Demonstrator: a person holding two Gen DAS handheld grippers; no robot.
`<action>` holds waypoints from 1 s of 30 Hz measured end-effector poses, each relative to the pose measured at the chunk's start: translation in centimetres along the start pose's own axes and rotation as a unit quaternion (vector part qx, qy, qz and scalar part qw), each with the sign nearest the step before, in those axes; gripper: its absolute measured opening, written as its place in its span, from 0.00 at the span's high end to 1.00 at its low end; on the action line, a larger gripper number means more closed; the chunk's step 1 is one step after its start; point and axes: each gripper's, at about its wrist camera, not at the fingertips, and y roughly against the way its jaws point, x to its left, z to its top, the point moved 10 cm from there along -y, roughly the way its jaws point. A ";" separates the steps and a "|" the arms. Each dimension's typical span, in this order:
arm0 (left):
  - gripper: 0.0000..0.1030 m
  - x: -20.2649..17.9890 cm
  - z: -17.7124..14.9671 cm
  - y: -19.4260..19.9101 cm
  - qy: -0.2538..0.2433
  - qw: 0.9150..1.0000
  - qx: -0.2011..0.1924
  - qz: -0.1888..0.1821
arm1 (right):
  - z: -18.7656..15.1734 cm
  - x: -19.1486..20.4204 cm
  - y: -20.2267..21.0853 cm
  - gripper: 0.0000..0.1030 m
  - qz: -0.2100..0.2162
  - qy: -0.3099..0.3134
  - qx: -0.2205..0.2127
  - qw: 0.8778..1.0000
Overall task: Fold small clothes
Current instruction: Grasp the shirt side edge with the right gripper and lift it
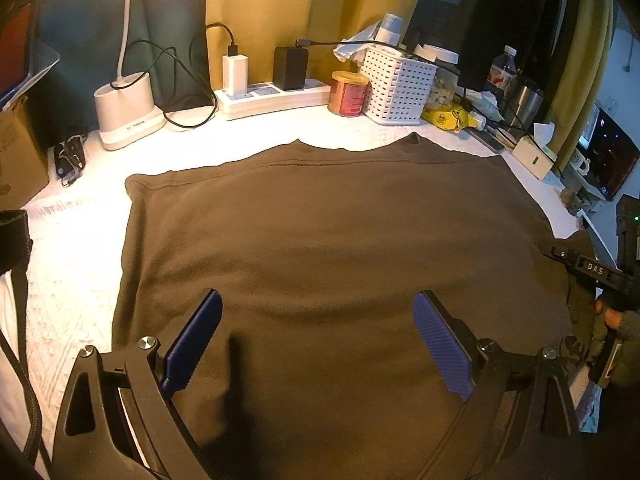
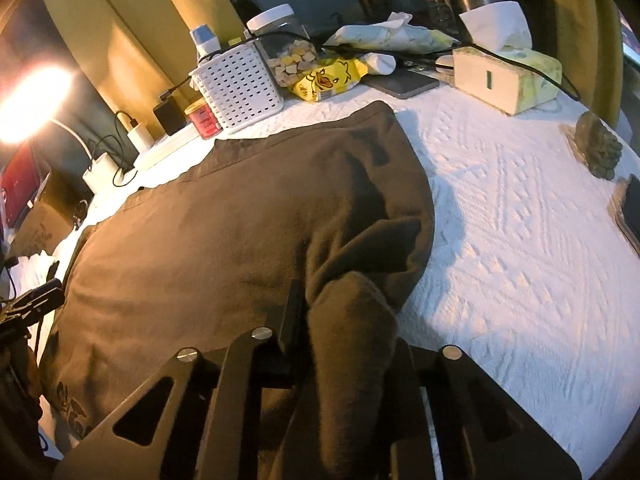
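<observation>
A dark brown garment (image 1: 332, 240) lies spread flat on the white textured table cover (image 1: 72, 248). My left gripper (image 1: 318, 340) hovers over its near middle, open, with blue pads (image 1: 440, 344) wide apart and nothing between them. In the right wrist view the garment (image 2: 224, 232) fills the left half. My right gripper (image 2: 344, 312) is shut on a bunched fold of its right edge; the cloth drapes over the fingers and hides the tips. The right gripper also shows in the left wrist view (image 1: 600, 276) at the garment's right edge.
Along the back stand a white lamp base (image 1: 126, 110), a power strip (image 1: 276, 96) with chargers, a red can (image 1: 347, 94), a white basket (image 1: 396, 84), a yellow snack bag (image 2: 328, 78) and a tissue box (image 2: 504, 76). Bare white cover (image 2: 520, 260) lies right of the garment.
</observation>
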 end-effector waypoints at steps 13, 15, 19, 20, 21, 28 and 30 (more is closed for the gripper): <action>0.07 2.7 0.2 1.1 0.019 1.000 -0.024 0.002 | 2.0 5.7 0.1 0.92 0.021 0.050 -0.005 0.999; 0.07 3.2 0.2 1.5 0.014 0.999 -0.031 0.011 | 2.3 7.1 0.1 0.92 0.025 0.061 -0.007 0.998; 0.07 4.2 0.3 2.2 0.021 0.999 -0.043 0.007 | 2.7 9.8 0.1 0.92 0.033 0.083 -0.009 0.996; 0.07 4.5 0.3 2.3 0.023 0.999 -0.045 0.007 | 2.7 10.3 0.1 0.92 0.034 0.087 -0.010 0.996; 0.07 4.8 0.2 2.4 0.025 0.999 -0.046 0.008 | 2.8 10.9 0.1 0.92 0.035 0.092 -0.010 0.995; 0.07 6.3 0.0 3.2 0.026 0.998 -0.057 0.011 | 2.4 14.9 0.0 0.92 0.048 0.125 -0.005 0.991; 0.07 6.7 -0.1 3.3 0.028 0.998 -0.057 0.009 | 2.3 16.0 0.0 0.92 0.052 0.133 -0.004 0.990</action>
